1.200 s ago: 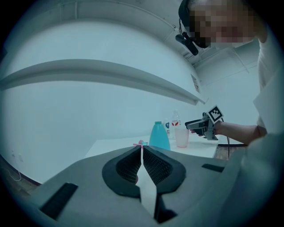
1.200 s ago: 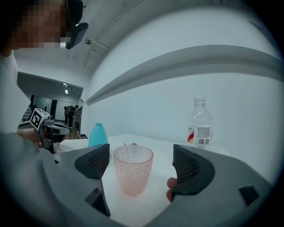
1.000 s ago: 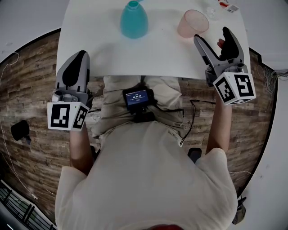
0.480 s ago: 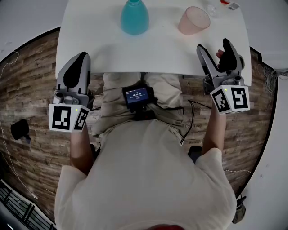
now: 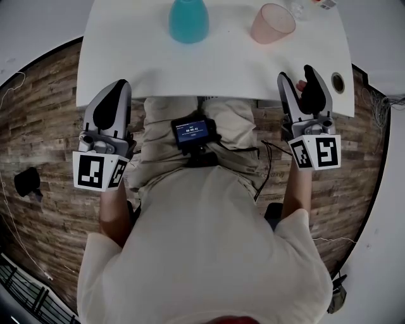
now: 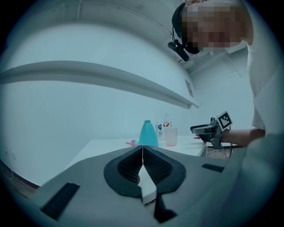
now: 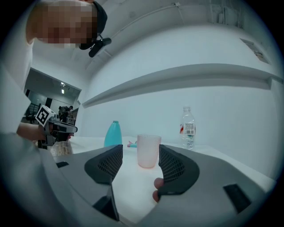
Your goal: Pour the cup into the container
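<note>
Up top the container (image 5: 188,19) is cropped; left gripper (image 5: 118,85) jaws meet, right gripper (image 5: 296,74) jaws, just closing, gape empty.

Below a small black waist box with a lit blue screen (image 5: 192,134) spreads a cream short-sleeved shirt (image 5: 202,253); beige trousers (image 5: 235,126) flank the box, and thin black cables (image 5: 269,166) trail to its right. The grey, black-padded left gripper (image 5: 117,87) and right gripper (image 5: 296,74) carry white cubes with black square markers (image 5: 96,172).
</note>
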`<state>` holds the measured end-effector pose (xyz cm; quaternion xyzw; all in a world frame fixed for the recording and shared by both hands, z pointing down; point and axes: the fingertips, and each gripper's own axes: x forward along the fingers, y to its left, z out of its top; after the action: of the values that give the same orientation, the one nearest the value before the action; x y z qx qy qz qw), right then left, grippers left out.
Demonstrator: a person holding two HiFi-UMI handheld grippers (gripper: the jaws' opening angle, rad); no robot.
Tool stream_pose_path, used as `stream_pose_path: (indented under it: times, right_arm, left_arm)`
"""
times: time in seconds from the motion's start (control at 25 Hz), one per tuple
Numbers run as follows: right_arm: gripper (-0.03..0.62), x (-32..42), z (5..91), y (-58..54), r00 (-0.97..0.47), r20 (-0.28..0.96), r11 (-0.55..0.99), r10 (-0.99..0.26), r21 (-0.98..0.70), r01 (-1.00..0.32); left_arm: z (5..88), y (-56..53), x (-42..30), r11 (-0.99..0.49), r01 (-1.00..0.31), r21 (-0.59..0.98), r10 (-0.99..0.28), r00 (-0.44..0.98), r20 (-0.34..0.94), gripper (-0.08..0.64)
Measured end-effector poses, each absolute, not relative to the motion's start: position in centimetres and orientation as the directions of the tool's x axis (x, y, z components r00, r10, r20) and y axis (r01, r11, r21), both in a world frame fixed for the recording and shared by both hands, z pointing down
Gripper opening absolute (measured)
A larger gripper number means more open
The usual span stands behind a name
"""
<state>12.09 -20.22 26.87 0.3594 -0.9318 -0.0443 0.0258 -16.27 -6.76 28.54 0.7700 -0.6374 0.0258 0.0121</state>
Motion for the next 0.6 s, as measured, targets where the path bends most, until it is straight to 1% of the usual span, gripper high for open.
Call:
stream_pose_path:
  times: [0.2, 0.6]
  right_arm:
    - [0.228, 12.4, 26.7, -18.7, -0.742, -0.014, 0.734, -0.67, 0.135, -0.666]
    - [0.218, 14.3, 28.1, -17.2, -0.722, -0.043, 0.711, -0.69, 0.14, -0.689]
  left_arm:
    - [29.3, -5.4, -15.8, -0.19, -0.982, -0.018, -0.981, 0.19, 0.045, 0.014]
    - [32.1, -3.7, -15.6, -0.186, -0.982, -0.016, -0.981, 0.184, 0.068, 0.014]
